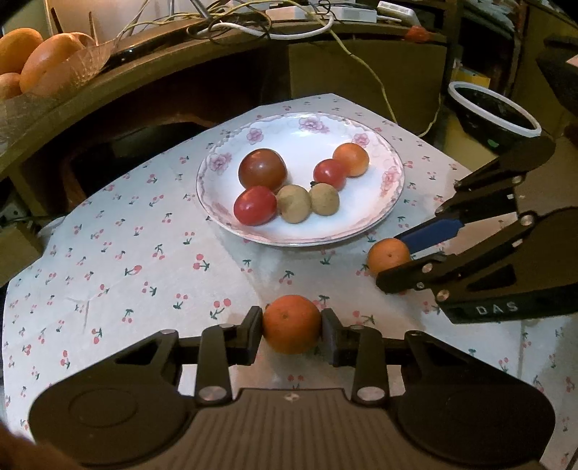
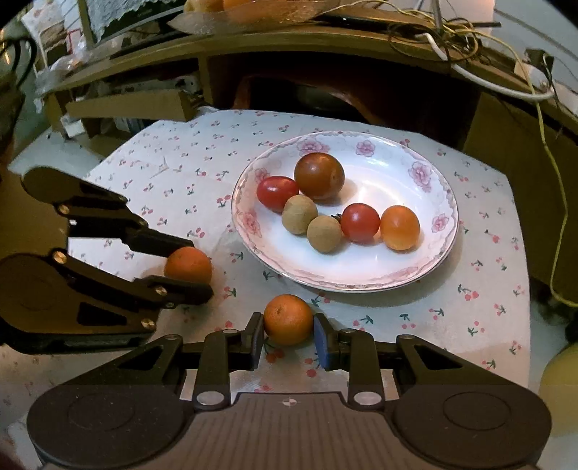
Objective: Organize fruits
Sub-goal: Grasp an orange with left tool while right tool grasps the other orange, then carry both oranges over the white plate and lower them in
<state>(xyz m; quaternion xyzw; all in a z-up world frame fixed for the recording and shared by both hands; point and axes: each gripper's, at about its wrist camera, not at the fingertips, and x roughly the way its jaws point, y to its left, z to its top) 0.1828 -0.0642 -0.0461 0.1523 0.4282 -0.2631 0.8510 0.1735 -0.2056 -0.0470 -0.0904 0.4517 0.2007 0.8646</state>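
A white floral plate (image 1: 361, 231) (image 2: 408, 274) on the cherry-print cloth holds several small fruits: red tomatoes, a dark round fruit, two tan longans and an orange one. My left gripper (image 1: 292, 327) (image 2: 188, 267) is shut on a small orange (image 1: 292, 323) (image 2: 188, 265) resting on the cloth near the plate. My right gripper (image 2: 288, 323) (image 1: 392, 258) is shut on a second small orange (image 2: 288, 320) (image 1: 388, 255), also on the cloth, just in front of the plate.
A brown desk edge (image 1: 144, 72) with tangled cables (image 1: 253, 25) runs behind the table. A glass bowl of big oranges (image 1: 36, 61) stands on it at left. A dark tub with a white rim (image 1: 495, 108) sits at right. A cardboard box (image 2: 126, 105) lies at back left.
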